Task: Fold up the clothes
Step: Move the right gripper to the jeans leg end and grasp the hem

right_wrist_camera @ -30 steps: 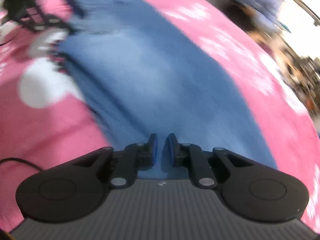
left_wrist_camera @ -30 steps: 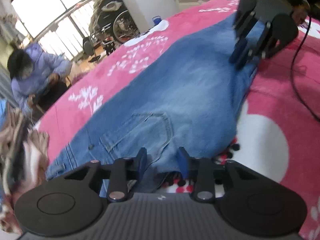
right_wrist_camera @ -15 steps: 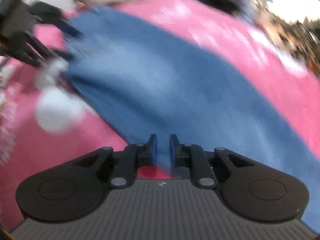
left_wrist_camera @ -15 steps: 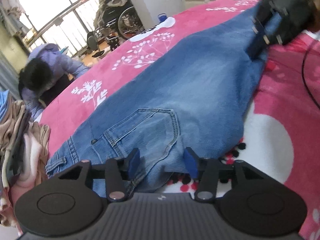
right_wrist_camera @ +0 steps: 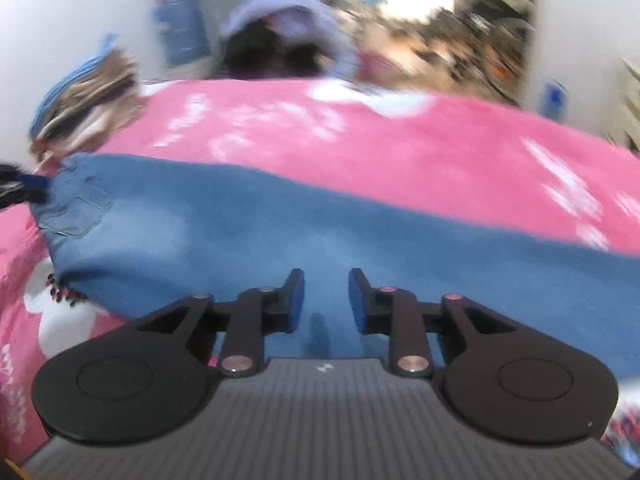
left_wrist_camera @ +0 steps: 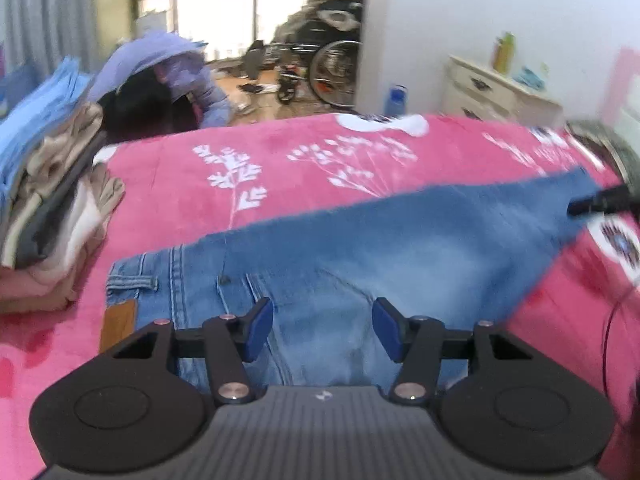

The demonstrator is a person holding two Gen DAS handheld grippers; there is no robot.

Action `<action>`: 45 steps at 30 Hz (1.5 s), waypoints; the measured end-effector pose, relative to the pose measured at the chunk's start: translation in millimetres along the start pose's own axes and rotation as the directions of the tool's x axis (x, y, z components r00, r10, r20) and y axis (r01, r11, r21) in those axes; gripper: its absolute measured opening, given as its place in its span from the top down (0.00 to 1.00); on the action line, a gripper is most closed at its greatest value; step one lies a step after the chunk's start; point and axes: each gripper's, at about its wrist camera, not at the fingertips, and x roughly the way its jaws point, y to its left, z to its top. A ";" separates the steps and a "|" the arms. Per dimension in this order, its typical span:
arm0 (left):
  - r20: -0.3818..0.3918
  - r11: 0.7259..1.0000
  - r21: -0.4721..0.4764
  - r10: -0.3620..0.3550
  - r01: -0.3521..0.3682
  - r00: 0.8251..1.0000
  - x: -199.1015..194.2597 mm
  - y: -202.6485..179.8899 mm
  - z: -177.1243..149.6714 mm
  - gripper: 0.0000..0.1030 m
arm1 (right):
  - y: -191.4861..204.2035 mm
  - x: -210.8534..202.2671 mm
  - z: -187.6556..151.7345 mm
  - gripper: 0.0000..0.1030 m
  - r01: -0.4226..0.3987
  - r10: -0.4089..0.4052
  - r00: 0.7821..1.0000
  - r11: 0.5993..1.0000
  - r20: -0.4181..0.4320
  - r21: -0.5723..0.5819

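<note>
Left tool hovers wide open over the waist end of blue jeans spread across a pink floral bedspread, gripping nothing. A brown waistband patch shows no readable writing. Only this view shows the stack of folded clothes sharply, plus a wheelchair and white dresser. Right tool, partly open and empty, hovers over the jeans' leg; that view is blurred.

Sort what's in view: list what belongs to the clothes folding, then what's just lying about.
For the job: blue denim jeans; open left gripper; open right gripper.

Lying about: stack of folded clothes; cream drawer chest; wheelchair; blue bottle.
</note>
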 end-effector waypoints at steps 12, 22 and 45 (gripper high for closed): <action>-0.070 0.970 -0.188 0.140 -0.151 0.988 59.6 44.2 1.6 0.47 | -182.7 0.1 -52.1 0.75 0.465 -0.464 0.883 0.848 -0.068 0.253; -0.049 0.973 -0.155 0.167 -0.173 0.985 67.4 30.4 20.0 0.45 | -267.6 -35.3 -36.2 0.73 0.404 -0.481 0.876 0.775 0.039 0.486; -0.070 0.989 0.089 0.122 -0.116 0.990 113.9 -48.5 30.1 0.41 | -331.3 -61.2 -103.7 0.66 0.353 -0.491 0.868 0.505 -0.074 0.787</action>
